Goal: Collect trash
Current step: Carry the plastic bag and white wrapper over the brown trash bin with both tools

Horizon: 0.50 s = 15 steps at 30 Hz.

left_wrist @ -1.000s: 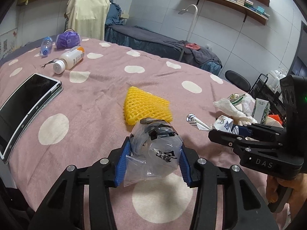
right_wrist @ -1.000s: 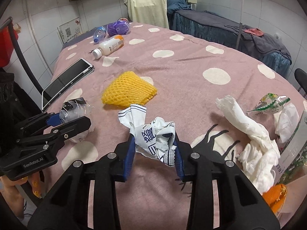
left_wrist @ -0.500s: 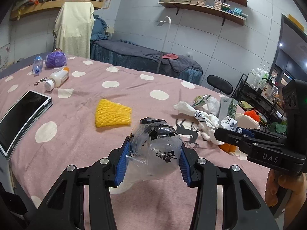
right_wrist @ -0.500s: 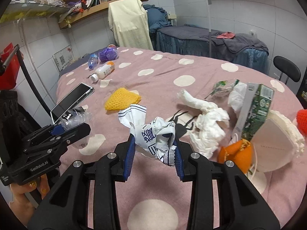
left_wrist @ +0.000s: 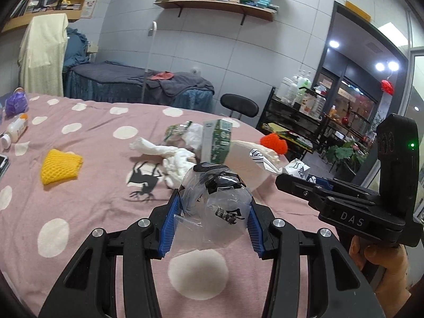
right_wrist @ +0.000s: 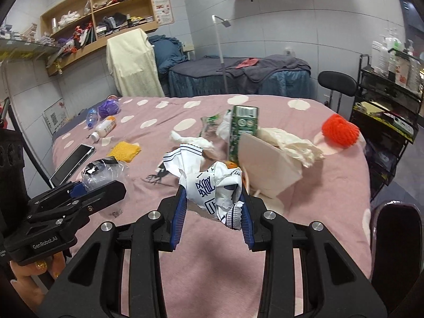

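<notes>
Presently, both loaded: left tongs [left_wrist: 212,217] clamped on clear plastic wrapper [left_wrist: 216,201]; right tongs [right_wrist: 212,212] clamped on crumpled printed paper [right_wrist: 212,188]. Both held above tabletop [right_wrist: 331,198] near edge; trash heap [right_wrist: 267,153] lies ahead, nearer right tongs.

Left hand-held gripper [left_wrist: 213,210]: blue pads closed on a clear plastic wrapper [left_wrist: 216,201], held level.
Right hand-held gripper [right_wrist: 212,206]: pads closed on a crumpled white wrapper [right_wrist: 212,185].
Right hand [left_wrist: 381,258]: wraps the handle; fingers partly hidden, apparently curled.
</notes>
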Available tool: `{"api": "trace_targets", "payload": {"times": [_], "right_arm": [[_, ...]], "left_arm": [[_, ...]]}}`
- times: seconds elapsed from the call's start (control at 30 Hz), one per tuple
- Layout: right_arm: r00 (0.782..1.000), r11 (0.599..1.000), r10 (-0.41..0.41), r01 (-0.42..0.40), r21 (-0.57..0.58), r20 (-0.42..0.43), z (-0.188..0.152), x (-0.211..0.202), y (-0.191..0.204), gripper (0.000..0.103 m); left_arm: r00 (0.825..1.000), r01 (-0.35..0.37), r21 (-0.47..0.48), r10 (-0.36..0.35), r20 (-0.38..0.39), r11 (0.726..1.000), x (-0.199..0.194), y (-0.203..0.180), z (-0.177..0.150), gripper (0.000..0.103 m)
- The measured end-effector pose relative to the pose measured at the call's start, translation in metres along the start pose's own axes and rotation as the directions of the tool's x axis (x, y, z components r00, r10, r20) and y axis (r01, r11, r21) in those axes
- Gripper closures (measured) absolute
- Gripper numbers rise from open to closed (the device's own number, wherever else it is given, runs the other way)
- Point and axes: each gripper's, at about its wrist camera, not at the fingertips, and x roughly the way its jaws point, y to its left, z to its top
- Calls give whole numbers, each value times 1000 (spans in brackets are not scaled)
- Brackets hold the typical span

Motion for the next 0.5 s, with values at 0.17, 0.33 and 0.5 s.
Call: {"api": "trace_targets", "payload": {"times": [0.17, 0.33, 0.5], "right_arm": [[997, 994, -78, 77, 81, 11, -14, -20, -43, 66], [985, 972, -172, 167, 165, 11, -28, -38, -87, 67], [963, 931, -271, 262, 253, -1, -42, -55, -134, 66]], "left_arm": [[996, 87, 55, -85, -35, 995, 22, -38, -1, 58], [983, 172, 91, -165, -79, 981, 41, -73, -4, 58], [967, 244, 122, -231, -111, 962, 58, -104, -1, 58]]}}
